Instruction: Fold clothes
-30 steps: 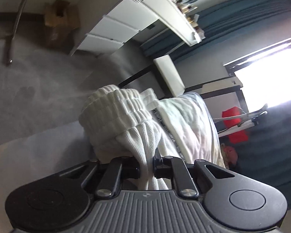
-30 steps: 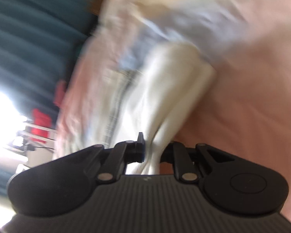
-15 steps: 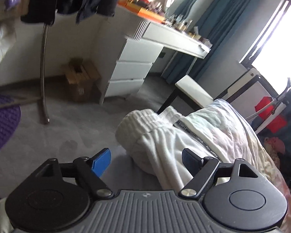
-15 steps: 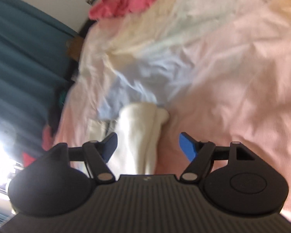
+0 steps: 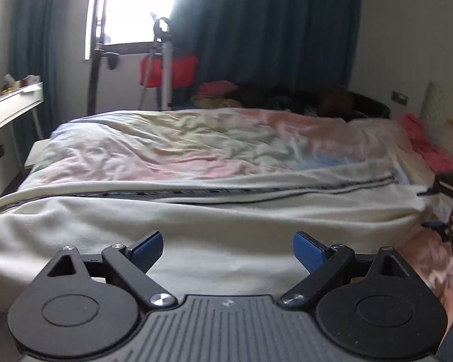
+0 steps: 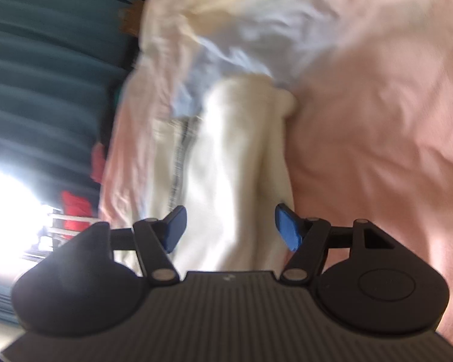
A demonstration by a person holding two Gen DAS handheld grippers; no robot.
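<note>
Our left gripper [image 5: 227, 249] and right gripper [image 6: 228, 227] both have the jaws wide apart, holding nothing. Under them the cream-white garment [image 5: 196, 211] lies long across the bed [image 5: 166, 147], ribbed, with a dark patterned stripe along it.

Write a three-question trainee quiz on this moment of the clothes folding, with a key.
1. True or false: the left gripper is shut on the white garment.
2. The garment lies on: A) the floor B) the bed cover C) a chair.
3. Fill in: the right gripper is ____.

Key: 1 false, it is open; 2 B; 3 open, with the garment lying beyond its spread fingers.
</note>
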